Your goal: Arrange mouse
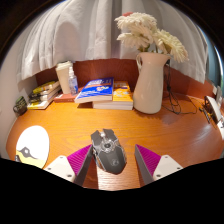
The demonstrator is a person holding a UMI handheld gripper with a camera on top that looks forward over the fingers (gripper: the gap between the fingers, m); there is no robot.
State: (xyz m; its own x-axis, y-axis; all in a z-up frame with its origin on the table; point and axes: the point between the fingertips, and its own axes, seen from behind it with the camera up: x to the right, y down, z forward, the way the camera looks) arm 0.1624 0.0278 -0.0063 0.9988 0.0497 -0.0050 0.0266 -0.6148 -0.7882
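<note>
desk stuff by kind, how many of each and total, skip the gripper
mouse, between the gripper fingers: 1
vase of flowers: 1
book stacks: 2, the blue-topped stack and the yellow-topped stack
carton: 1
mouse pad: 1
Total: 6

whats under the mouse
The mouse sits between the tool's open fingers on the bare wooden desk, no mousepad showing. Directly beneath it is hidden.
</note>
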